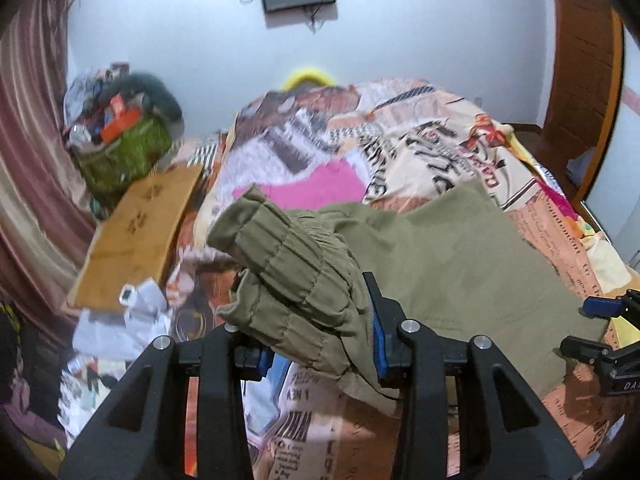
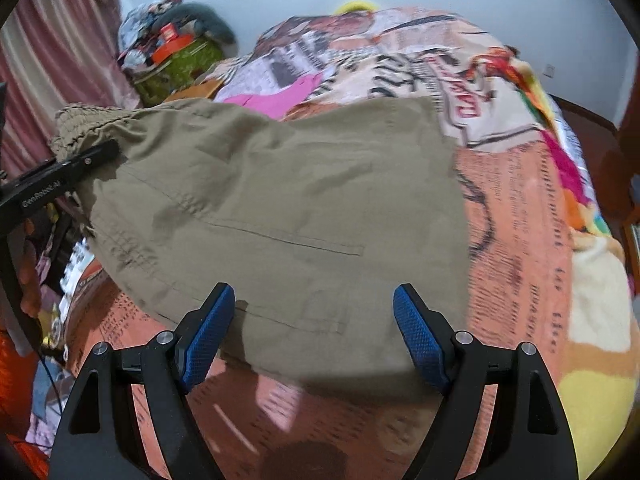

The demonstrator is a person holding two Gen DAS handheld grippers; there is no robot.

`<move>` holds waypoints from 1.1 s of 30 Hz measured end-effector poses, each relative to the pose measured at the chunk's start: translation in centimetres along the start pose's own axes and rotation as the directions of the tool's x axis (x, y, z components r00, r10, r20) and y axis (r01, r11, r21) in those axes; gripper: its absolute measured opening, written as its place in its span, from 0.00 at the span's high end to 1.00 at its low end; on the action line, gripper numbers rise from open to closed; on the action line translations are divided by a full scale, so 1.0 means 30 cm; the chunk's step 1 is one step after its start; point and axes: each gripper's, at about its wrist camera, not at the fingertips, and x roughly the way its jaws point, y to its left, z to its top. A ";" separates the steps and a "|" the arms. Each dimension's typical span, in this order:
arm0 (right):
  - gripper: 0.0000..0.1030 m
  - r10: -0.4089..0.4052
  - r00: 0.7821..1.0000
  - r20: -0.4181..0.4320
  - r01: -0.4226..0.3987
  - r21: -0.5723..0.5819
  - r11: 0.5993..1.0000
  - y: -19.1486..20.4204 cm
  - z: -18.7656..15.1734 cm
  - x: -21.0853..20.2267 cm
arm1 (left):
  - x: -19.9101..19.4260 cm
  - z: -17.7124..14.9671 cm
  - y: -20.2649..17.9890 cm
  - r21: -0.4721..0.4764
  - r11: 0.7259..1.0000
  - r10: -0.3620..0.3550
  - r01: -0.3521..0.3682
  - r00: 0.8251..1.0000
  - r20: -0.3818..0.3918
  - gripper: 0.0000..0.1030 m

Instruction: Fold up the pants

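Note:
Olive-green pants lie spread on a bed with a printed orange cover. In the left wrist view my left gripper is shut on the bunched elastic waistband of the pants and holds it lifted above the cover. My right gripper is open, its blue pads either side of the pants' near edge, not gripping. The left gripper shows at the left of the right wrist view; the right gripper shows at the right edge of the left wrist view.
A flat cardboard piece and a green bag of clutter sit left of the bed. A pink cloth lies on the cover beyond the pants. Curtains hang at left; a wooden door frame stands at right.

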 end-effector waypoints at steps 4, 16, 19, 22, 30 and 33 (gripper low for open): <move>0.23 -0.049 0.999 0.015 0.048 0.080 0.996 -0.092 -0.035 -0.032 | -0.045 0.048 -0.052 0.041 0.999 -0.021 0.019 0.999 0.049 0.63; 0.23 0.001 1.000 -0.013 0.001 0.162 0.987 -0.169 -0.086 0.012 | -0.107 0.172 -0.286 0.156 0.972 -0.195 0.178 0.975 0.104 0.75; 0.23 0.010 1.000 -0.007 -0.009 0.167 0.986 -0.177 -0.096 0.011 | -0.112 0.184 -0.354 0.190 0.959 -0.231 0.209 0.968 0.101 0.75; 0.23 0.014 1.000 -0.003 -0.014 0.168 0.986 -0.179 -0.096 0.013 | -0.114 0.190 -0.416 0.217 0.944 -0.274 0.250 0.958 0.087 0.76; 0.23 0.025 1.000 0.000 -0.025 0.170 0.985 -0.184 -0.093 0.015 | -0.076 0.162 -0.547 0.265 0.891 -0.374 0.368 0.927 -0.029 0.76; 0.23 0.028 1.000 0.002 -0.028 0.171 0.985 -0.187 -0.092 0.016 | -0.060 0.149 -0.564 0.263 0.877 -0.397 0.401 0.915 -0.074 0.74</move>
